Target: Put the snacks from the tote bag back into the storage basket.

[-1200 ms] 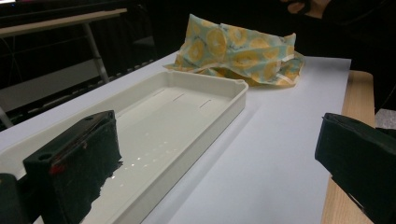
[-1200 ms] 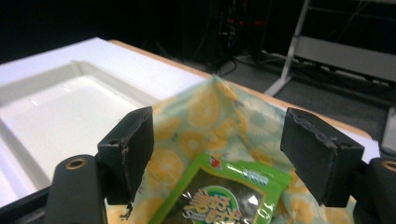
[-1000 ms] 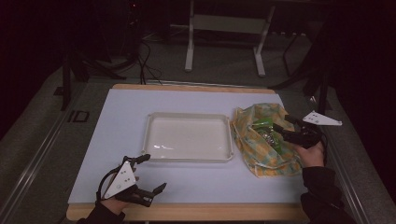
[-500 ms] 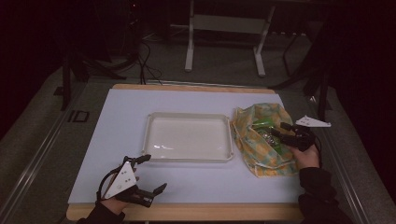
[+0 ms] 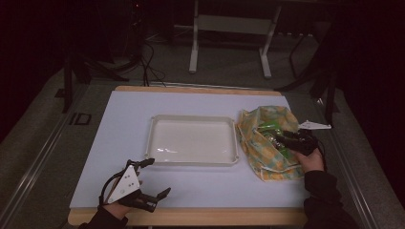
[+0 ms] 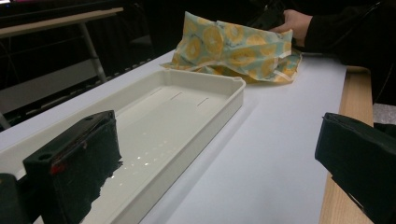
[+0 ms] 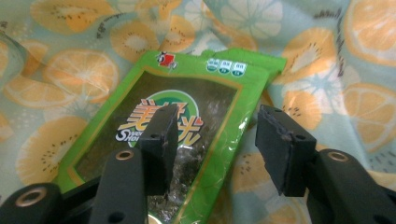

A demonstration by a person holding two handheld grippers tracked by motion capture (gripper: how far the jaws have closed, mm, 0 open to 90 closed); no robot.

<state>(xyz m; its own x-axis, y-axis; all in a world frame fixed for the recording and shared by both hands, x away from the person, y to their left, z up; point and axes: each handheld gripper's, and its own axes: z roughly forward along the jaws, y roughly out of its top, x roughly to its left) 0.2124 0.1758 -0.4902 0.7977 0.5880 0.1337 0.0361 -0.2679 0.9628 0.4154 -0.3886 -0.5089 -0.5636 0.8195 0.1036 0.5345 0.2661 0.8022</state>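
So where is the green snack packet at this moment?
The green snack packet lies inside the open fruit-print bag, right of the white tray, under the right gripper.

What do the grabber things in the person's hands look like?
Each gripper is black with two blocky black jaws. The left gripper wears a grey three-cornered plate with small dark dots on top, and a thin black cable loops from it. The right gripper has the same grey plate. The person wears dark long sleeves.
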